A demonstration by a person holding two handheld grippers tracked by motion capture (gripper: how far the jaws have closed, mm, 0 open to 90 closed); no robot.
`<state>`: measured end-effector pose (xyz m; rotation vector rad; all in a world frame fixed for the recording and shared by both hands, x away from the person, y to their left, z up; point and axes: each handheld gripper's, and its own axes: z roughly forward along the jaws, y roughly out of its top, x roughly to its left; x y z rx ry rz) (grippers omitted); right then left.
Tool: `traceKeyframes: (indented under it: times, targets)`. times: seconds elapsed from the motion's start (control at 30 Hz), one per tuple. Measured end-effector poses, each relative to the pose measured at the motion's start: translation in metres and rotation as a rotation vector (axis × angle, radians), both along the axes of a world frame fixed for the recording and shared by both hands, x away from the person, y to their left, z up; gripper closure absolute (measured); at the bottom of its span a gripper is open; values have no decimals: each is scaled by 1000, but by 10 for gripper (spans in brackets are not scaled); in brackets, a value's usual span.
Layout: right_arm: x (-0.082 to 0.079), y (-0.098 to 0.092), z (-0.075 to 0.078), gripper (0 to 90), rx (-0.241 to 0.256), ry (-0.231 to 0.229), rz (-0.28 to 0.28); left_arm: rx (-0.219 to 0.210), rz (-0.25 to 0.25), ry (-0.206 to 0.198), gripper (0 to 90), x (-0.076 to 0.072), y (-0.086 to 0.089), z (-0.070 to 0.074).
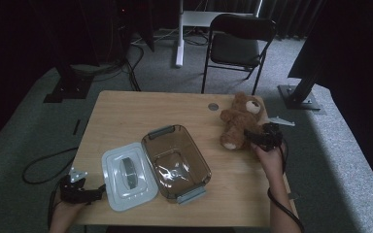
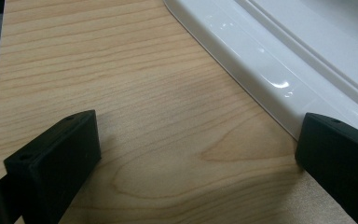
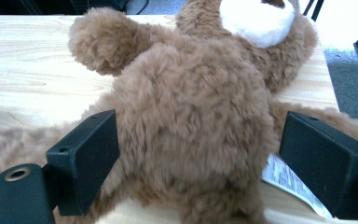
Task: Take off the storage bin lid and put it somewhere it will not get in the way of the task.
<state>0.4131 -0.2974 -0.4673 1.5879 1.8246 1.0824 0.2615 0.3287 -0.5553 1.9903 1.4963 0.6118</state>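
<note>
On the light wooden surface (image 1: pixel 126 111) lies a fluffy brown teddy bear (image 1: pixel 239 120) with a white muzzle, near the far right corner. The right hand-held gripper (image 1: pixel 253 137) is at the bear's lower body. In the right gripper view its 2 black jaws stand apart, 1 on each side of the bear's (image 3: pixel 191 116) belly, close to the fur but not pressing it. A white printed label (image 3: pixel 291 182) sticks out from under the bear beside the right jaw.

In the middle of the surface stands a transparent brown plastic container (image 1: pixel 176 162) with grey clips at both short ends. Nothing is inside it. Its white rectangular plastic lid (image 1: pixel 127 175) lies flat on the surface, touching the container's left side.

The left hand-held gripper (image 1: pixel 98 190) rests at the near left edge, just beside the lid. In the left gripper view its jaws are wide apart and hold nothing; the rim of the lid (image 2: pixel 261 60) passes near the right jaw, and bare wood lies between the jaws.
</note>
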Motion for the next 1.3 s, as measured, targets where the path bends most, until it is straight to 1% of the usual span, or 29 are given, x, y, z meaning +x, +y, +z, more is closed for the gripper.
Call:
traceKeyframes:
  times: [0.03,0.07,0.1,0.23,0.27,0.3,0.4,0.43,0.5,0.6,0.7,0.87,0.9,1.03,1.13,1.3]
  targets:
    - [5,2,1,112,5,7,-2,1,2,1,6,0,0,0]
    - [5,2,1,112,5,7,-2,1,2,1,6,0,0,0]
    - [10,3,0,112,6,15,-4,2,0,2,6,1,0,0]
    - [19,3,-2,111,32,32,-16,1,-2,-2,6,2,1,0]
    - [19,3,-2,111,32,32,-16,1,-2,-2,6,2,1,0]
    - [24,3,-3,112,43,47,-22,-1,-4,-7,6,3,0,-1]
    - [28,3,-5,112,47,58,-23,-1,-5,-9,6,3,0,-1]
    - [32,3,-7,112,61,70,-27,-2,-6,-12,6,4,-1,-1]
    - [35,3,-8,112,71,81,-28,-1,-8,-13,5,4,-1,-1]
    - [37,4,-9,112,81,85,-29,-4,-6,-18,6,5,-2,-1]
    - [42,6,-11,111,95,104,-22,-6,-8,-24,5,5,-3,-2]
    - [46,10,-15,108,95,121,-16,-6,-11,-26,6,6,-3,-2]
    - [48,12,-17,108,96,133,-10,-6,-11,-26,6,6,-3,-2]
    - [49,15,-19,108,92,139,-2,-6,-11,-26,6,6,-3,-2]
    - [49,16,-20,108,88,143,-2,-6,-11,-26,5,6,-3,-2]
    - [51,18,-23,108,90,170,-9,-6,-10,-26,6,6,-4,-2]
